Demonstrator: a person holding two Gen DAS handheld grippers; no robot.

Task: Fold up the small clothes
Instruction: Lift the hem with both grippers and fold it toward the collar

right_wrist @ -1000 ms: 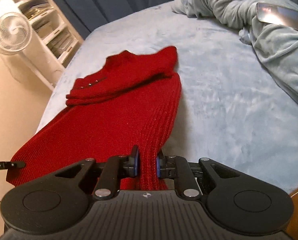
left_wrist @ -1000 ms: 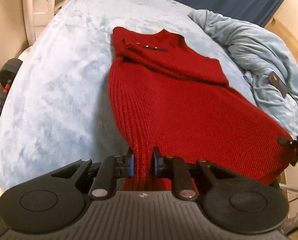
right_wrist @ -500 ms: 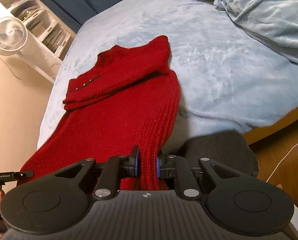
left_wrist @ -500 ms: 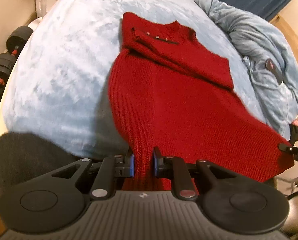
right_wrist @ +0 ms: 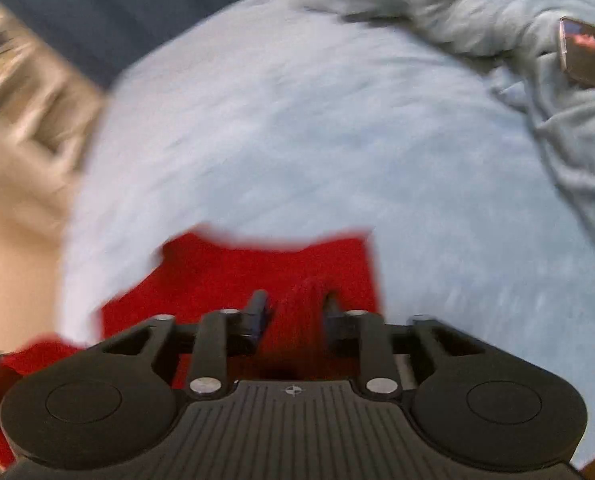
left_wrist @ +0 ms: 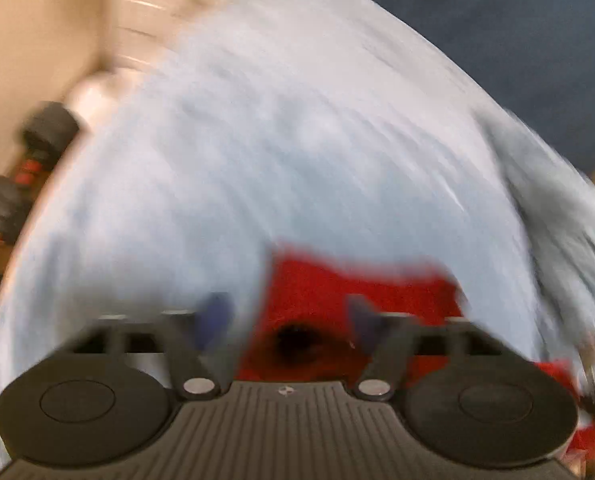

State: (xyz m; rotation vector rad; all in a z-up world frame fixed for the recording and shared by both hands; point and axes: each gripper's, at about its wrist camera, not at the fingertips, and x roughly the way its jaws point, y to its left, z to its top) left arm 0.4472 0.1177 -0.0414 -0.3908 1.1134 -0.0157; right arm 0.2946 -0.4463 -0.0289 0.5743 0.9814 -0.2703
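Both views are smeared with motion blur, so fine detail is lost. The red sweater (left_wrist: 349,292) lies on the pale blue bed (left_wrist: 257,152), and everything else is placed from it.

The left gripper (left_wrist: 285,320) hangs right over the sweater's near left part. Its jaws are opening and already stand wide apart; red knit shows in the gap between them, but the pads do not press on it. A dark hollow in the knit sits just below that gap.

The right gripper (right_wrist: 293,312) is over the sweater's (right_wrist: 265,276) near right part. Its jaws are opening too, about half apart, with a ridge of red fabric standing up between them; whether the pads touch that ridge cannot be told through the blur.

Beyond the sweater the bed is bare. To the sweater's far right a rumpled blanket (right_wrist: 477,12) is heaped, with a phone (right_wrist: 585,52) lying on it. Well to the sweater's left, off the bed's edge, sit dark dumbbells (left_wrist: 29,160)
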